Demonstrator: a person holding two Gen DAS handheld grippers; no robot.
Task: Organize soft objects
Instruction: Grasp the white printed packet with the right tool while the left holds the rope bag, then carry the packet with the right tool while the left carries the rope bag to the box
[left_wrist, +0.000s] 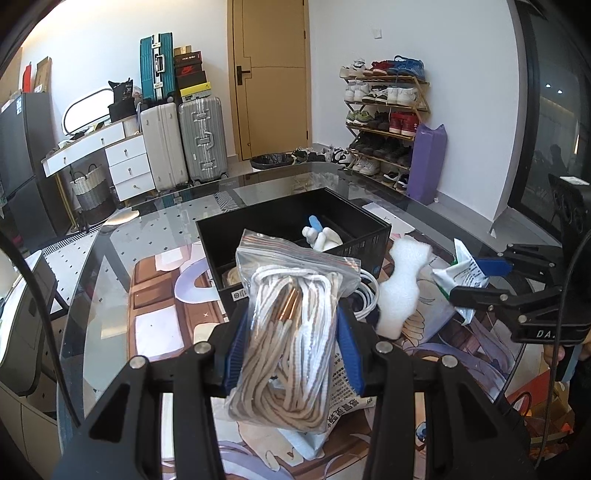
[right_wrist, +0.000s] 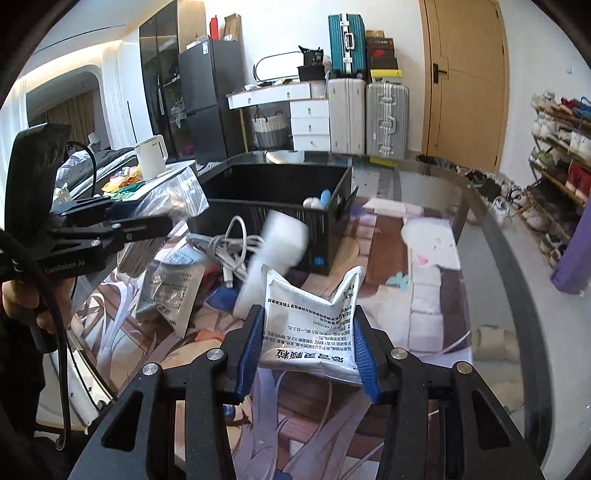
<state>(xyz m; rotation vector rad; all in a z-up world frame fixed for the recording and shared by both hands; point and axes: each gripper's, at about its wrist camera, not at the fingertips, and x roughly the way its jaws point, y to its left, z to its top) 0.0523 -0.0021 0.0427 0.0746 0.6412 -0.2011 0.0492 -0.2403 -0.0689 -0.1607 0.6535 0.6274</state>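
Observation:
My left gripper is shut on a clear zip bag of beige and white laces, held above the table just in front of the black box. My right gripper is shut on a white printed sachet, lifted above the mat; the sachet also shows in the left wrist view, right of the box. The black box holds a small white and blue item. The bag of laces shows at the left of the right wrist view.
A white foam piece and a coiled white cable lie beside the box, with more sachets on the printed mat. The glass table edge curves at left. Suitcases and a shoe rack stand behind.

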